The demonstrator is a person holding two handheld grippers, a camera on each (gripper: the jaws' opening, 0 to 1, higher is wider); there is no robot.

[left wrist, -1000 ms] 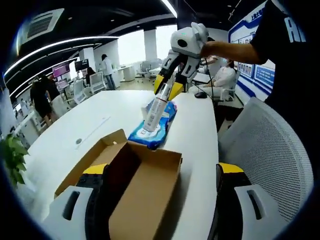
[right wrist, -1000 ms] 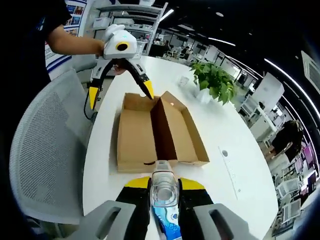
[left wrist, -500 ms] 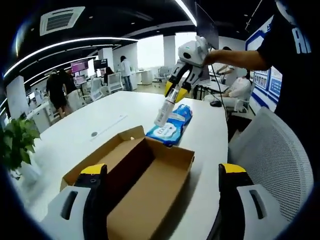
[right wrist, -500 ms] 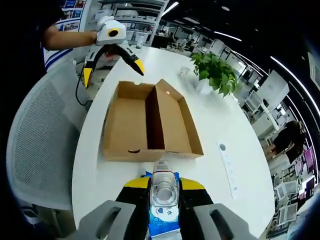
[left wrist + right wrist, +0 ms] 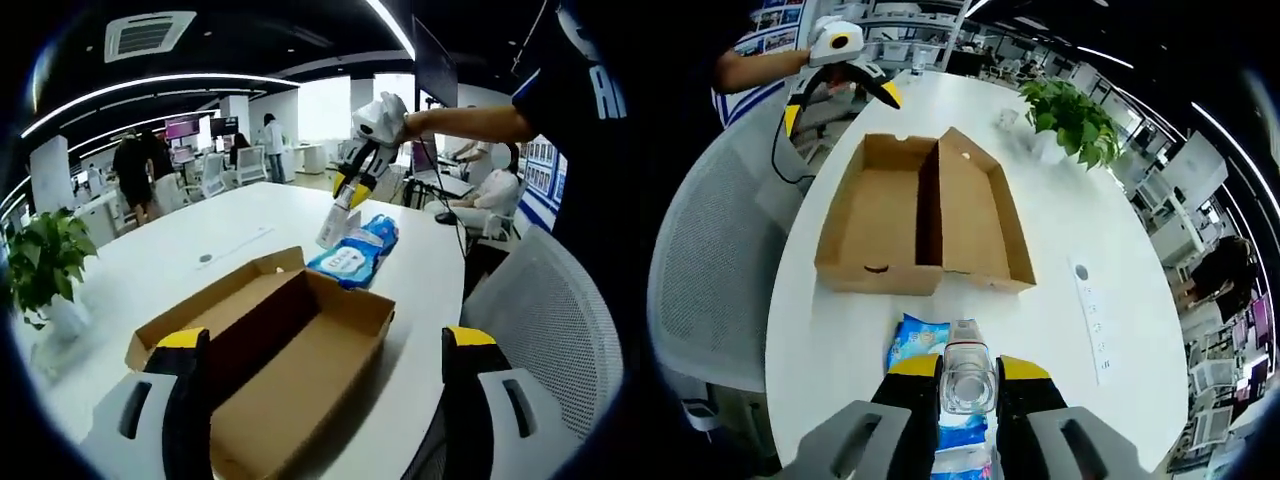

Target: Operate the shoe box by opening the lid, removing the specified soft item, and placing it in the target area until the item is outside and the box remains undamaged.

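Cardboard shoe box [image 5: 920, 215]: open, empty, undamaged, mid white worktop [image 5: 1080, 210]. Blue soft pack [image 5: 355, 257]: out, lying on worktop just beyond box end. Right hand-held gripper [image 5: 967, 385]: jaws pressed on clear bottle [image 5: 335, 222], raised over pack; placing left. Left hand-held gripper [image 5: 325, 350]: jaws spread wide, holding nothing, at worktop edge near box.
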